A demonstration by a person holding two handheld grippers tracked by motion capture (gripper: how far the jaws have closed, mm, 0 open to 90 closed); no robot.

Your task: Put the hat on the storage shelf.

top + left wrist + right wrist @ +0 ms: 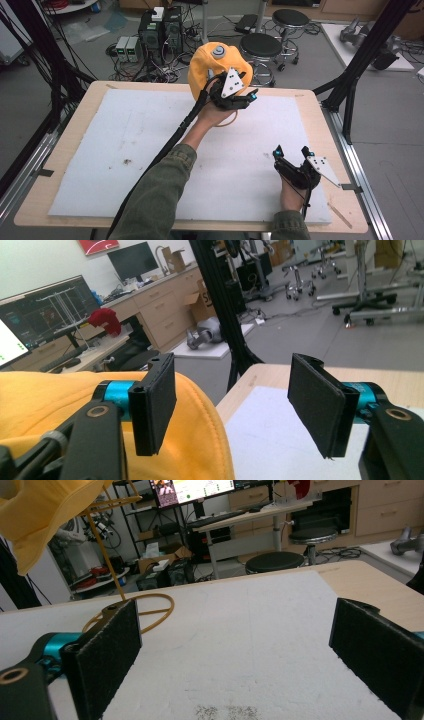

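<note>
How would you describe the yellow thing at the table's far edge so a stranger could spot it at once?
Start at the wooden table with its white foam sheet and look to the middle of the far edge. There a yellow cloth cap sits on a thin yellow wire stand. It is the scene's brightest object, with a grey button on top.

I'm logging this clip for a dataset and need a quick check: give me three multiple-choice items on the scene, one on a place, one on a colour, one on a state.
1. Where is the cap on its wire stand?
A. near the table's far edge
B. at the near left corner
C. on the floor

2. What colour is the cap?
A. blue
B. yellow-orange
C. white

3. How do the right gripper's jaws stand?
A. shut on the cap
B. shut on nothing
C. open, nothing between them

Answers:
1. A, the high view shows it at the far edge, by the left gripper.
2. B, its fabric is yellow-orange.
3. C, the right gripper view shows white foam mat between parted pads.
</note>
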